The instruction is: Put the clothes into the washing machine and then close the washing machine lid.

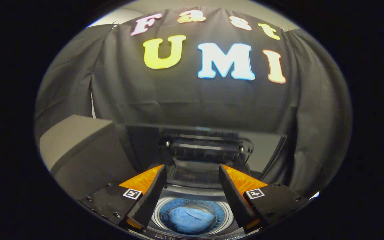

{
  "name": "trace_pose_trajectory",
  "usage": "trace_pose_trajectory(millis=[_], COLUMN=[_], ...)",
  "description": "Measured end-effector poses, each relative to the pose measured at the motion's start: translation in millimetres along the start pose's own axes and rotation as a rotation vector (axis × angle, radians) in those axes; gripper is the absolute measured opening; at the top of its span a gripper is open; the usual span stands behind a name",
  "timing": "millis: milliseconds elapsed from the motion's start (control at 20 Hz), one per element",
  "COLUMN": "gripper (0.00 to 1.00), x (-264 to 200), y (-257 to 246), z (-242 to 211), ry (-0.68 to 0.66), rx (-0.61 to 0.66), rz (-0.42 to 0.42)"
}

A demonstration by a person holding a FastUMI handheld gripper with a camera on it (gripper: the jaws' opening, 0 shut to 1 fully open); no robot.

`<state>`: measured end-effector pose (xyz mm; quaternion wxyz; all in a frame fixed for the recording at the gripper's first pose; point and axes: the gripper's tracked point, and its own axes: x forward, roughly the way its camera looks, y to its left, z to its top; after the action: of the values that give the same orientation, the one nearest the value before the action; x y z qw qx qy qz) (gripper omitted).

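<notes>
Below, spread empty tongs (192, 173) hover over the open washing machine (192, 196) holding blue clothes (190, 220).

I have the hand-held gripper (192, 173) hanging above the washing machine (192, 195), its two fingers spread wide apart with nothing between them but open air. Straight below the gap, at my six o'clock, the drum (228, 213) opens upward, and the clothes (190, 220) lie bundled inside it at the bottom. At twelve o'clock, just beyond the fingertips, the washing machine lid (208, 140) stands raised behind the opening, leaning back toward the booth's wall. At about nine o'clock, a box (75, 140) sits beside the machine, close against its left flank. The control strip (168, 237) runs along the near rim, beneath the fingers.
</notes>
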<state>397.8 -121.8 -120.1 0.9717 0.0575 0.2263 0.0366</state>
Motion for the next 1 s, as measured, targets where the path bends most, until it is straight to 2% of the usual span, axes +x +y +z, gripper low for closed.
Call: trace_pose_trajectory(millis=[250, 550, 750, 1000], gripper=[0.97, 0.96, 0.97, 0.97], x=[-10.3, 10.8, 49.5, 92.0], y=[4.0, 2.6, 2.2, -0.2], z=[84.4, 157.4, 162.3, 134.7], ry=[-0.124, -0.18, -0.119, -0.009], rx=[0.074, 0.111, 0.14, 0.198], rz=[0.015, 0.01, 0.003, -0.016])
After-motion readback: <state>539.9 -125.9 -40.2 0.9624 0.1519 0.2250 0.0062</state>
